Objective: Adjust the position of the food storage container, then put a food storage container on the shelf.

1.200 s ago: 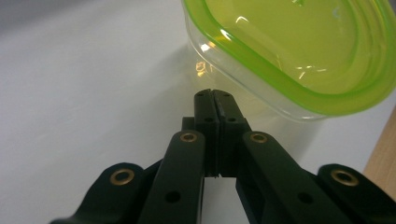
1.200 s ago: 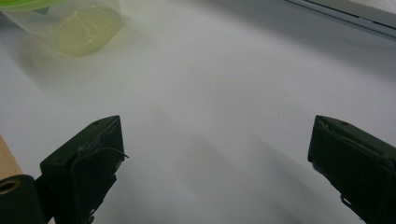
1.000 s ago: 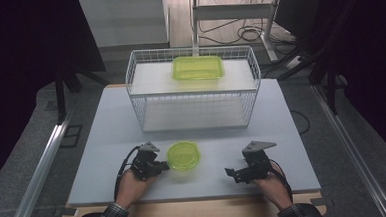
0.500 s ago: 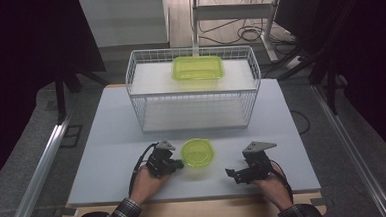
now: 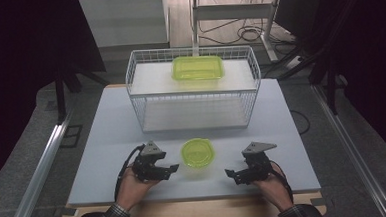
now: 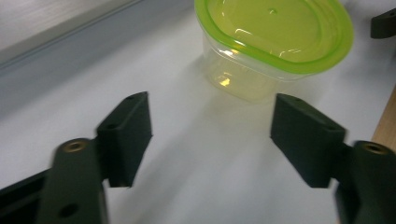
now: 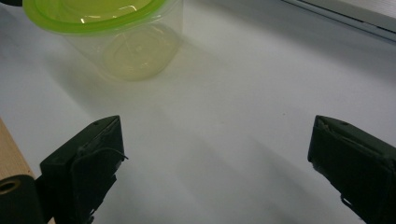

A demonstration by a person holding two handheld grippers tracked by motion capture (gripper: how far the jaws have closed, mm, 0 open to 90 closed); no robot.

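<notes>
Your left gripper's fingers point(image 6: 126, 135) stand released: the jaws have just been opening, and only bare tabletop lies between them, with the round green-lidded container point(image 5: 198, 153) standing ahead of the pads and untouched. Take that container as your landmark. It sits upright on the white table point(image 5: 107, 143), its clear tub closed by a lime-green lid, near the front edge and between your two hands.

Farthest to its left in the high view is your left hand point(image 5: 130, 187), with the left gripper point(image 5: 170, 171) just beside the container's left side, tips apart from the lid rim. In the left gripper view the container point(image 6: 275, 44) stands beyond the jaws and a little toward the right-hand one.

Behind the container, farther up the table, stands the white wire basket point(image 5: 135, 99); on its top shelf lies a rectangular green-lidded container point(image 5: 198, 68), well apart from the round one.

To the container's right, your right gripper point(image 5: 230, 174) rests near it, not touching. Its fingers point(image 7: 88, 158) are spread wide and grasp nothing; in the right gripper view the container point(image 7: 121, 44) sits ahead toward the left-hand jaw, with white table between the pads.
</notes>
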